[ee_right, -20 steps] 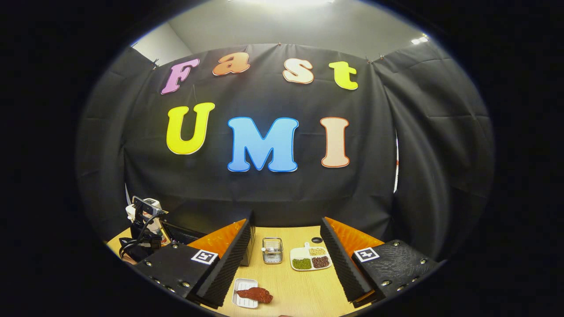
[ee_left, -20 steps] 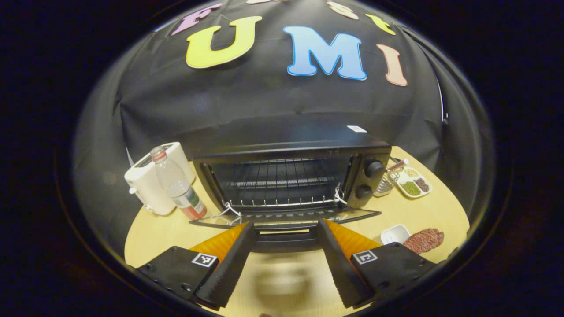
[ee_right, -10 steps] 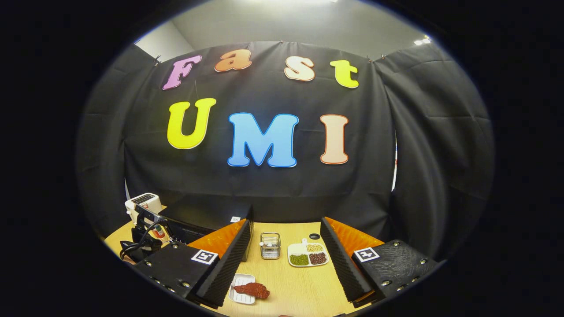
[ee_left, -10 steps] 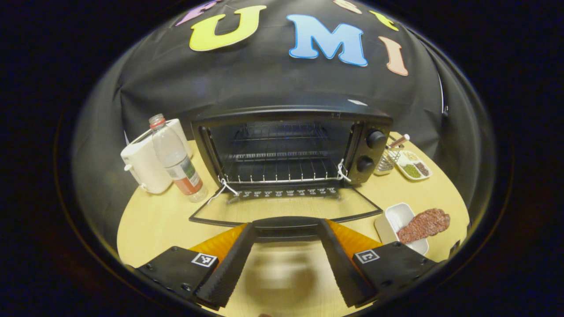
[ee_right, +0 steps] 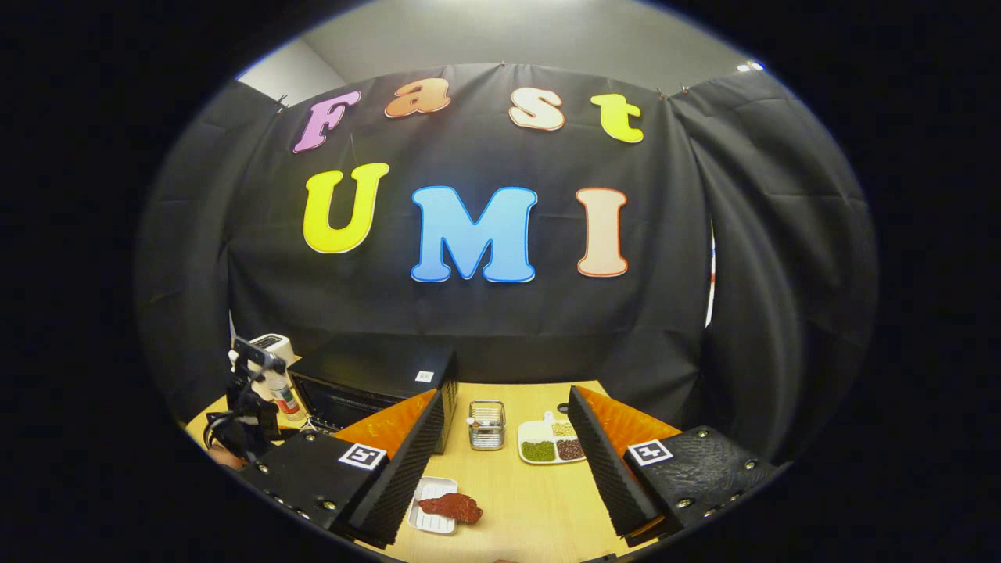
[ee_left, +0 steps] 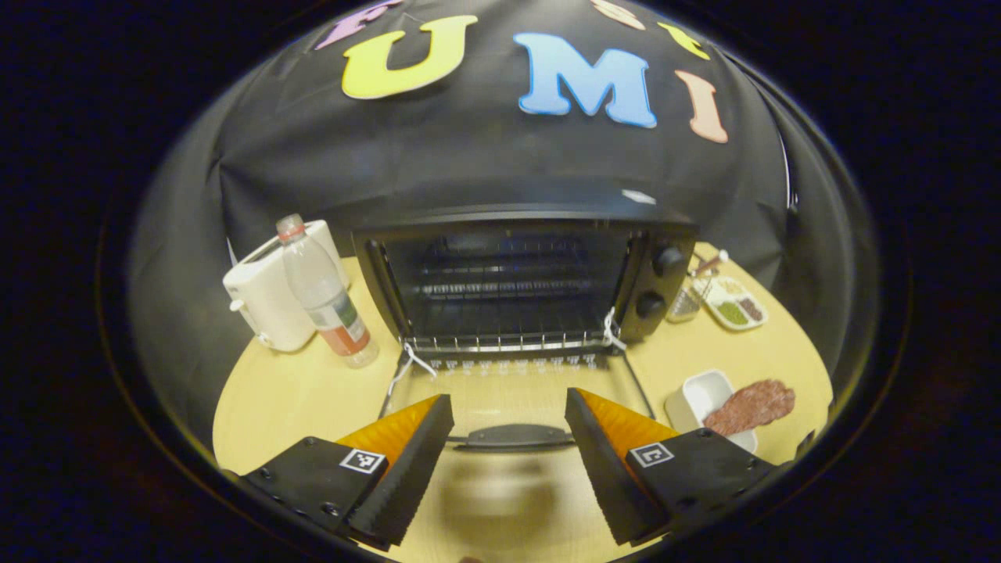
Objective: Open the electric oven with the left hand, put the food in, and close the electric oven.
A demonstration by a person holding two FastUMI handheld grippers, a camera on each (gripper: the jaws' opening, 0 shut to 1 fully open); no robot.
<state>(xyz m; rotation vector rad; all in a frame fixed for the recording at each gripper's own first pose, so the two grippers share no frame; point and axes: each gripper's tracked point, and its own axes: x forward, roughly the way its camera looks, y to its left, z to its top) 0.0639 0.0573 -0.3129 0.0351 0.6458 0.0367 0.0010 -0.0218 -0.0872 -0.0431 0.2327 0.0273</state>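
Note:
The black electric oven [ee_left: 516,274] stands open, its glass door [ee_left: 516,395] lying flat on the table toward me. My left gripper [ee_left: 508,400] is open just above the door's front edge, and the door handle [ee_left: 512,435] lies between the fingers untouched. A reddish-brown piece of meat [ee_left: 751,405] rests on a small white tray [ee_left: 700,389] to the oven's right. My right gripper [ee_right: 507,399] hovers open and holds nothing; the meat [ee_right: 450,507] lies on its tray [ee_right: 430,518] below the left finger. In the right gripper view the oven [ee_right: 375,375] is at left.
A white toaster [ee_left: 270,301] and a plastic bottle [ee_left: 324,301] stand left of the oven. A wire basket [ee_right: 486,424] and a divided dish of beans [ee_right: 551,450] sit to the oven's right. The left gripper and its cable [ee_right: 246,395] show at far left.
The oven door has swung from half open down to flat. My left gripper stayed open and drew back with the handle. The right gripper view shifted slightly.

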